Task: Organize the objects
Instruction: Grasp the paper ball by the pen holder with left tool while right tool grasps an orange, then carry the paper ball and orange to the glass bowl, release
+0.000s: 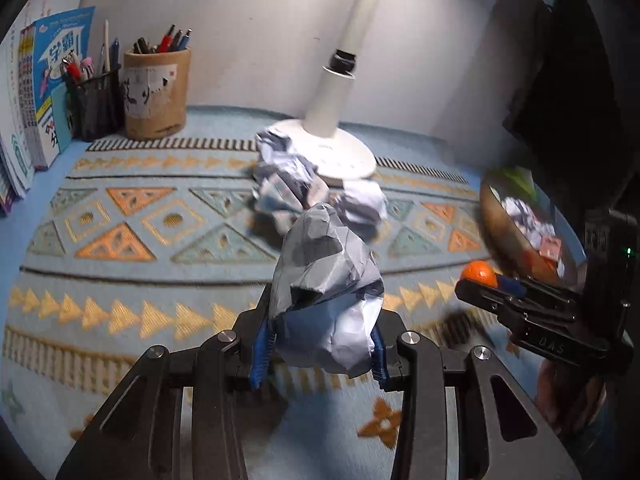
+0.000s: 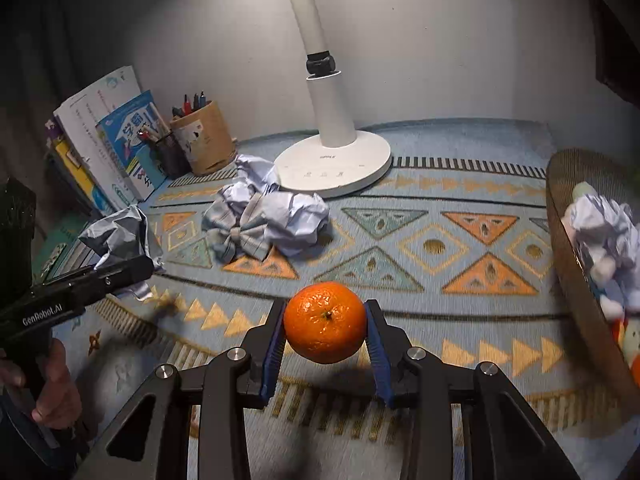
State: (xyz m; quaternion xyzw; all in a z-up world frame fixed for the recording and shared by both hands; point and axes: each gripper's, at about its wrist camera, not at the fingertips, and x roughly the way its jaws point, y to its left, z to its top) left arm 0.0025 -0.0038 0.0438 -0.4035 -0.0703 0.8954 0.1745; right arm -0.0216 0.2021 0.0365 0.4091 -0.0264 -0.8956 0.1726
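My left gripper (image 1: 320,344) is shut on a large crumpled ball of grey-white paper (image 1: 326,284), held above the patterned mat. The same paper ball (image 2: 118,236) shows at the left of the right wrist view, ahead of the left gripper (image 2: 132,268). My right gripper (image 2: 326,340) is shut on an orange (image 2: 325,322), its blue pads pressing both sides. In the left wrist view the orange (image 1: 478,272) sits at the tip of the right gripper (image 1: 490,280), next to a round basket (image 1: 490,216). Several more crumpled papers (image 2: 272,216) lie in front of the lamp base.
A white desk lamp (image 2: 334,164) stands at the back centre. The round woven basket (image 2: 568,264) at the right holds crumpled paper and small items. Books (image 1: 48,92), a mesh pen holder (image 1: 96,100) and a tan pen cup (image 1: 156,92) line the back left. A hand (image 2: 52,392) grips the left tool.
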